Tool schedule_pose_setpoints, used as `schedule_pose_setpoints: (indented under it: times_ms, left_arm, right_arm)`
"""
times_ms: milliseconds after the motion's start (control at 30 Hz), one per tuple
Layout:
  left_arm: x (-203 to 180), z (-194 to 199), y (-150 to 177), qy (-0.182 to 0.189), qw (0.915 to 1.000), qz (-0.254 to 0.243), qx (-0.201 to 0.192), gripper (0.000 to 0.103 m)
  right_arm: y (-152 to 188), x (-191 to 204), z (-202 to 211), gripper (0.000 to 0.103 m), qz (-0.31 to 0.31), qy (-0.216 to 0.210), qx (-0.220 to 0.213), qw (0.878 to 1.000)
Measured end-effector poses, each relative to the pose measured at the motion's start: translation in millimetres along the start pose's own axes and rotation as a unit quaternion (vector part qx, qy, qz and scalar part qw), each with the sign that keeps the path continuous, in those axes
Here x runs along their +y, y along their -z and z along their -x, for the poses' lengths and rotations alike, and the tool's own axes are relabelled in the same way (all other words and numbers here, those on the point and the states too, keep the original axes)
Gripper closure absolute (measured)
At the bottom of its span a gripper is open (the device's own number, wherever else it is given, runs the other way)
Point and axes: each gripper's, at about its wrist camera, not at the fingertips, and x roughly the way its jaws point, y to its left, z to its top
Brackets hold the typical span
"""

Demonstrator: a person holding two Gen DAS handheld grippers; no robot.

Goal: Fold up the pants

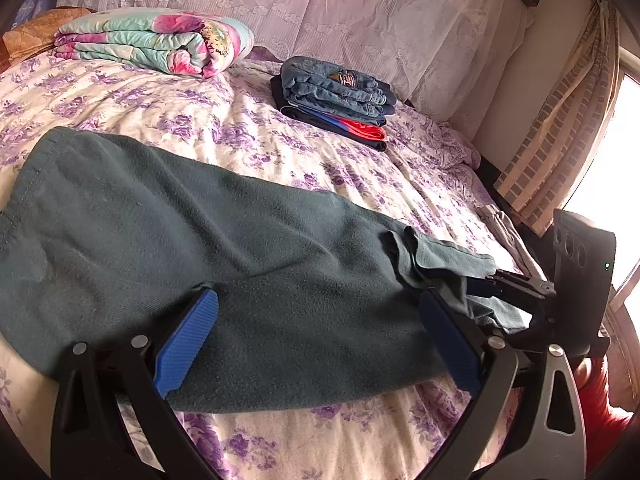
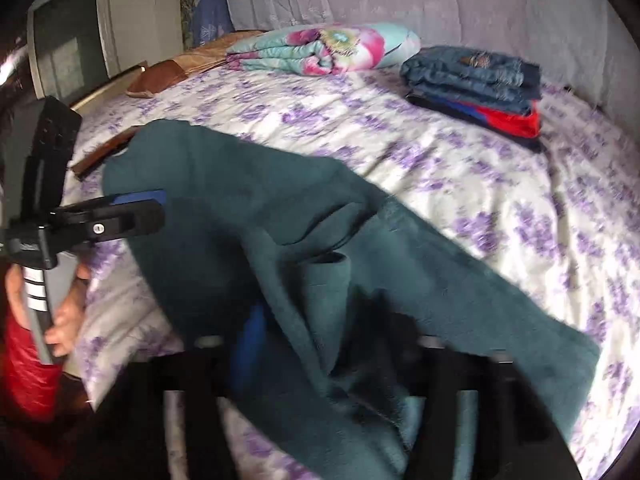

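Note:
Dark teal pants [image 1: 208,232] lie stretched across the flowered bedsheet [image 1: 168,120]. My left gripper [image 1: 318,298] stands open just above them, its blue pads [image 1: 188,344] wide apart over the near edge. The right end of the pants is bunched in folds [image 1: 424,256], and my right gripper [image 1: 492,282] sits there. The right wrist view is blurred. In it the pants [image 2: 248,208] drape over my right gripper [image 2: 326,320], whose jaws stand wide apart. One blue pad [image 2: 252,344] shows, and cloth hides the other finger. A hand in a red sleeve holds my left gripper [image 2: 156,208] at the far end of the pants.
A folded floral quilt [image 1: 160,44] and a stack of folded jeans and other clothes [image 1: 336,96] lie at the back of the bed. A curtain [image 1: 560,120] and bright window are on the right. A brown cushion [image 2: 168,76] and a screen [image 2: 68,40] are at the left.

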Motion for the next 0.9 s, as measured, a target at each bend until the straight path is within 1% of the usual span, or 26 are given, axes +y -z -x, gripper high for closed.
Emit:
schedule_pose_setpoints:
  times_ms: [67, 100, 133, 167, 200, 233, 267, 300, 333, 367, 400, 433, 467, 500, 533, 567, 600, 633, 667, 700, 733, 767, 800, 833, 867, 900]
  left_arm:
    - [1, 1, 0, 0.006, 1.0000, 0.001, -0.002, 0.005]
    - [1, 1, 0, 0.007, 1.0000, 0.000, -0.003, 0.005]
    - [1, 1, 0, 0.008, 1.0000, 0.000, -0.003, 0.005]
    - [0, 1, 0, 0.007, 1.0000, 0.000, -0.003, 0.005]
    - [0, 1, 0, 0.007, 1.0000, 0.000, -0.003, 0.005]
    - [1, 1, 0, 0.008, 1.0000, 0.000, -0.003, 0.005]
    - [1, 1, 0, 0.008, 1.0000, 0.001, -0.004, 0.005]
    - [1, 1, 0, 0.008, 1.0000, 0.001, -0.003, 0.005]
    - [0, 1, 0, 0.008, 1.0000, 0.001, -0.003, 0.005]
    - [1, 1, 0, 0.007, 1.0000, 0.000, -0.003, 0.005]
    - [0, 0, 0, 0.006, 1.0000, 0.000, -0.003, 0.005]
    - [0, 0, 0, 0.005, 1.0000, 0.000, -0.002, 0.005]
    - [0, 0, 0, 0.004, 1.0000, -0.001, -0.001, 0.005]
    - [0, 0, 0, 0.004, 1.0000, -0.002, -0.001, 0.005]
    - [0, 1, 0, 0.004, 1.0000, -0.002, -0.001, 0.005]
    - [0, 1, 0, 0.006, 1.0000, -0.002, -0.002, 0.005]
    - [1, 1, 0, 0.006, 1.0000, -0.001, -0.002, 0.005]
    - [1, 1, 0, 0.006, 1.0000, 0.000, -0.002, 0.005]
    - [1, 0, 0, 0.006, 1.0000, -0.001, -0.002, 0.005]
    - [1, 0, 0, 0.004, 1.0000, -0.001, -0.001, 0.005]
    - [0, 0, 0, 0.003, 1.0000, -0.002, -0.001, 0.005]
    - [1, 0, 0, 0.003, 1.0000, -0.002, 0.000, 0.005]
    - [1, -1, 0, 0.003, 1.0000, -0.002, 0.001, 0.005]
    - [0, -1, 0, 0.001, 1.0000, -0.004, 0.003, 0.005]
    - [0, -1, 0, 0.000, 1.0000, -0.005, 0.004, 0.005]
    - [0, -2, 0, -0.001, 1.0000, -0.006, 0.007, 0.005]
  right_arm:
    - [5, 8, 14, 0.018, 0.008, -0.030, -0.011, 0.999]
    - [5, 7, 25, 0.021, 0.002, -0.040, -0.026, 0.999]
    - [4, 3, 38, 0.021, -0.012, -0.043, -0.049, 0.998]
    - [1, -4, 50, 0.021, -0.027, -0.033, -0.072, 0.997]
    - [-3, -10, 61, 0.021, -0.036, -0.009, -0.094, 0.995]
    - [-6, -15, 67, 0.021, -0.037, 0.024, -0.110, 0.993]
    - [-11, -18, 68, 0.022, -0.035, 0.062, -0.117, 0.991]
    - [-14, -21, 62, 0.025, -0.032, 0.092, -0.114, 0.989]
    - [-17, -22, 51, 0.026, -0.025, 0.112, -0.101, 0.988]
    - [-18, -22, 33, 0.026, -0.014, 0.126, -0.074, 0.989]
    - [-16, -18, 11, 0.026, 0.001, 0.134, -0.036, 0.990]
    - [-10, -12, -11, 0.027, 0.020, 0.130, 0.006, 0.991]
    - [-4, -7, -20, 0.029, 0.036, 0.139, 0.004, 0.990]
    - [-3, -3, -15, 0.029, 0.047, 0.149, -0.010, 0.988]
    - [-5, -2, -9, 0.029, 0.045, 0.140, -0.012, 0.989]
    - [-8, -3, 3, 0.029, 0.032, 0.122, -0.032, 0.991]
    - [-10, -6, 14, 0.031, 0.018, 0.120, -0.054, 0.991]
    - [-13, -7, 21, 0.031, 0.012, 0.131, -0.068, 0.989]
    - [-15, -7, 23, 0.030, 0.016, 0.139, -0.070, 0.988]
    - [-16, -8, 19, 0.030, 0.024, 0.143, -0.058, 0.988]
    - [-13, -10, 6, 0.027, 0.030, 0.143, -0.026, 0.989]
    - [-7, -13, -15, 0.025, 0.036, 0.136, 0.021, 0.990]
    - [-3, -16, -18, 0.022, 0.031, 0.132, 0.005, 0.991]
    - [-4, -19, -13, 0.020, 0.020, 0.128, 0.000, 0.992]
    - [-6, -22, -2, 0.020, 0.009, 0.113, -0.010, 0.994]
    - [-6, -24, 16, 0.020, -0.005, 0.100, -0.047, 0.994]
